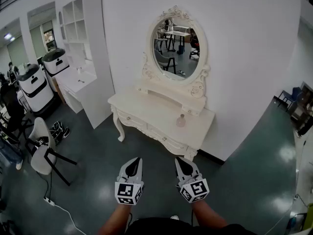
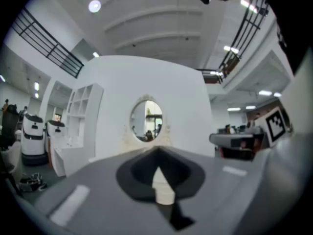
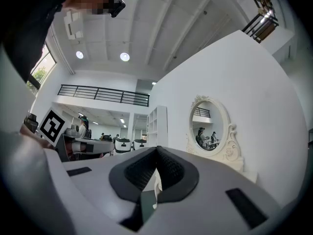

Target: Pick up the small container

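Note:
The small container [image 1: 181,121], a pale pink bottle, stands on the right part of the white dressing table [image 1: 146,112], below the oval mirror [image 1: 177,44]. Both grippers hang in the air over the dark floor, well short of the table's front edge. My left gripper [image 1: 133,162] is shut, its jaws meeting in a point with nothing between them. My right gripper [image 1: 181,161] is shut and empty too. The left gripper view shows its closed jaws [image 2: 157,152] aimed at the mirror [image 2: 146,120]. The right gripper view shows closed jaws [image 3: 156,151] with the mirror [image 3: 208,129] to their right. Neither gripper view shows the container.
A tall white shelf unit with a desk [image 1: 86,58] stands left of the dressing table. Two white machines [image 1: 35,86] are parked at the far left. A chair [image 1: 42,150], shoes [image 1: 58,129] and a cable [image 1: 62,211] lie on the floor at the left.

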The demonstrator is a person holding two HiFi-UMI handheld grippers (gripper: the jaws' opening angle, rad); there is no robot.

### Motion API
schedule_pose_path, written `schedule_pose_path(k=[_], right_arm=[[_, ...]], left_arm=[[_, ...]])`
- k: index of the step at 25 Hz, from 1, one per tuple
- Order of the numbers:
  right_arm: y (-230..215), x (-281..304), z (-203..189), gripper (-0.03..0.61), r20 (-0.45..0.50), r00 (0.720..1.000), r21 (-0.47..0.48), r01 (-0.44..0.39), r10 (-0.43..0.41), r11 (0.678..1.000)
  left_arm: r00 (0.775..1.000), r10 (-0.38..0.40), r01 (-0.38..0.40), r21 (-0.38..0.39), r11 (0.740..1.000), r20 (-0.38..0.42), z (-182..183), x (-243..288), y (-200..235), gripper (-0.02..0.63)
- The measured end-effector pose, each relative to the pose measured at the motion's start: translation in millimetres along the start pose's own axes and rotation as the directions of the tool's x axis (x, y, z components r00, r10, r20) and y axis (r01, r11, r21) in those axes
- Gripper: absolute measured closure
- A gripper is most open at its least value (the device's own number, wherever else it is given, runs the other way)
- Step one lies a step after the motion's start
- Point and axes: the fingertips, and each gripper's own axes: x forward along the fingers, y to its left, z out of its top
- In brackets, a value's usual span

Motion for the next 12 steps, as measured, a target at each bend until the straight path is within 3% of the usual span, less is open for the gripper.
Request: schedule_pose_path(k=[12], right_arm=[[-34.5, -12.4, 0.1, 0.574, 0.009, 1.0, 0.009, -0.025, 0.025, 1.0]], left_arm=[[0.999, 0.041, -0.041, -0.002, 0.999, -0.021, -7.3, 18.6, -28.0, 0.607]])
